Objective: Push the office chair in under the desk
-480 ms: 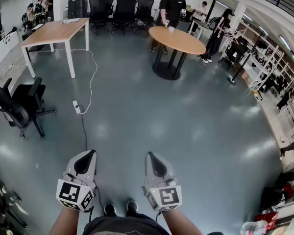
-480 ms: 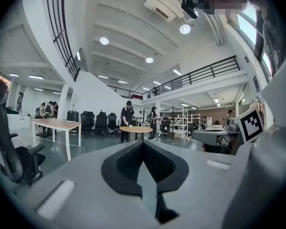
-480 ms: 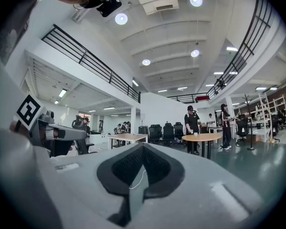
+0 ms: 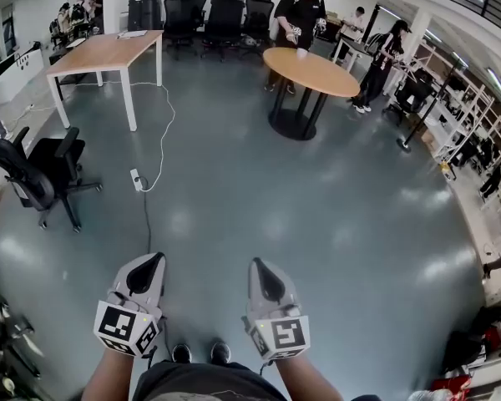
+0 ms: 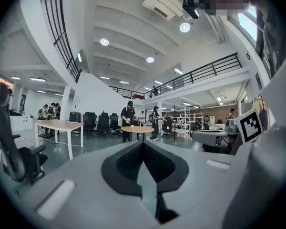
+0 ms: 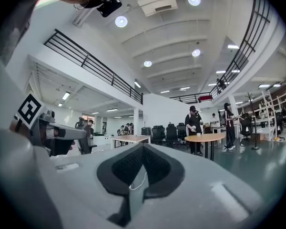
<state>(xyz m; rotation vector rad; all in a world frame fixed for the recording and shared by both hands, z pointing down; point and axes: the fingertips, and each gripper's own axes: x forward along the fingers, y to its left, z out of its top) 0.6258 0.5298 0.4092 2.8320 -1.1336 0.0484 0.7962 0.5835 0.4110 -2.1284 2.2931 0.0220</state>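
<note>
Cam shifted, office chair (image 4: 46, 174) now further right; left gripper (image 4: 155, 260) & right gripper (image 4: 255, 265) jaws clenched.

Black office chair (image 4: 40, 174), upright, unpushed, well apart from white-legged wooden desk (image 4: 108, 50)

Office chair (image 4: 37, 178), 9 o'clock: black. Desk (image 4: 108, 50), 11 o'clock: pale wood top, white legs. Floor (image 4: 317, 207): glossy grey-blue. Left gripper (image 4: 155, 260), right gripper (image 4: 255, 265): light grey, black-and-white square markers.
</note>
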